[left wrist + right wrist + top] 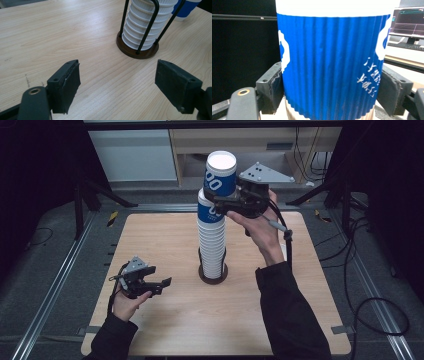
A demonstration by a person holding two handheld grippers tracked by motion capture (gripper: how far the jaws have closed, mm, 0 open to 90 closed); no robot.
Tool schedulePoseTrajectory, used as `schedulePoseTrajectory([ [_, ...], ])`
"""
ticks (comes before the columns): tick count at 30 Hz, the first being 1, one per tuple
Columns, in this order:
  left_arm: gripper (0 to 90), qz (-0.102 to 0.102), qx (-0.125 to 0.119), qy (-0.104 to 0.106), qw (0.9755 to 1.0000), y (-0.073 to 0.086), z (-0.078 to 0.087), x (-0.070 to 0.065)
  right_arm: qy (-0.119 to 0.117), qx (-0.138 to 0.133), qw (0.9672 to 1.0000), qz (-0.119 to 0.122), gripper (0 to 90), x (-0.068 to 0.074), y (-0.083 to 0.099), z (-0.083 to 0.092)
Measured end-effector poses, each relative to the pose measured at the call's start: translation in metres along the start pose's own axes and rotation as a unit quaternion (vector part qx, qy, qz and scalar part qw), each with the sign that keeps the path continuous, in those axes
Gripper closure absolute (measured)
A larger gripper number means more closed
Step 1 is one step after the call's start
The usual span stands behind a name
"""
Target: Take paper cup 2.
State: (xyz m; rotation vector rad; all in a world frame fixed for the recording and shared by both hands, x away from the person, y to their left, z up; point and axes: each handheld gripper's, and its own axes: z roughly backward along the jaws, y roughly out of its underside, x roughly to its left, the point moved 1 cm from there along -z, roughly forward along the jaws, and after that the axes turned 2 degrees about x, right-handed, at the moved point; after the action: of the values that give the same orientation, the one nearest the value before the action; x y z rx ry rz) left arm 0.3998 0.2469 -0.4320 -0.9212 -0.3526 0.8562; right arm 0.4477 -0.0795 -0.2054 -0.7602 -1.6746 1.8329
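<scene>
Cup (220, 174), blue and ribbed, sat clamped between the right gripper's (220, 199) jaws, tilted above the stack (212, 247) to free it, while the left gripper (159, 284) waited wide open and empty over the surface (165, 240).

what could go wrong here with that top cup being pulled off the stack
The right hand-held gripper clamps the top blue cup, tilted above the tall cup stack. The next blue cup may stick and lift with it. A sideways pull could lean the stack, since the wire holder only reaches its lower part. The left hand-held gripper hangs open away from the stack, so nothing steadies it.
</scene>
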Motion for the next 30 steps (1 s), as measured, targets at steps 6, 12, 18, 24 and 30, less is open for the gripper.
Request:
schedulePoseTrajectory([
  [6, 19.7, 0.0, -0.006, 0.002, 1.0, -0.002, 0.002, -0.002, 0.003, 0.011, 0.9999, 0.011, 19.9, -0.004, 0.011, 0.024],
  [12, 19.7, -0.006, -0.004, 0.004, 1.0, -0.003, 0.003, -0.005, 0.001, 0.016, 0.9998, 0.009, 19.9, -0.009, 0.03, 0.048],
  [18, 19.7, -0.016, 0.0, 0.007, 0.9999, -0.004, 0.001, -0.01, -0.001, 0.031, 0.9995, 0.008, 19.9, -0.012, 0.052, 0.066],
  [24, 19.7, -0.021, 0.001, 0.008, 0.9997, -0.005, 0.001, -0.013, -0.007, 0.05, 0.9987, -0.003, 19.9, -0.016, 0.08, 0.072],
  [30, 20.0, -0.024, 0.0, 0.012, 0.9997, -0.005, 0.001, -0.016, -0.012, 0.067, 0.9976, -0.014, 19.9, -0.02, 0.103, 0.075],
])
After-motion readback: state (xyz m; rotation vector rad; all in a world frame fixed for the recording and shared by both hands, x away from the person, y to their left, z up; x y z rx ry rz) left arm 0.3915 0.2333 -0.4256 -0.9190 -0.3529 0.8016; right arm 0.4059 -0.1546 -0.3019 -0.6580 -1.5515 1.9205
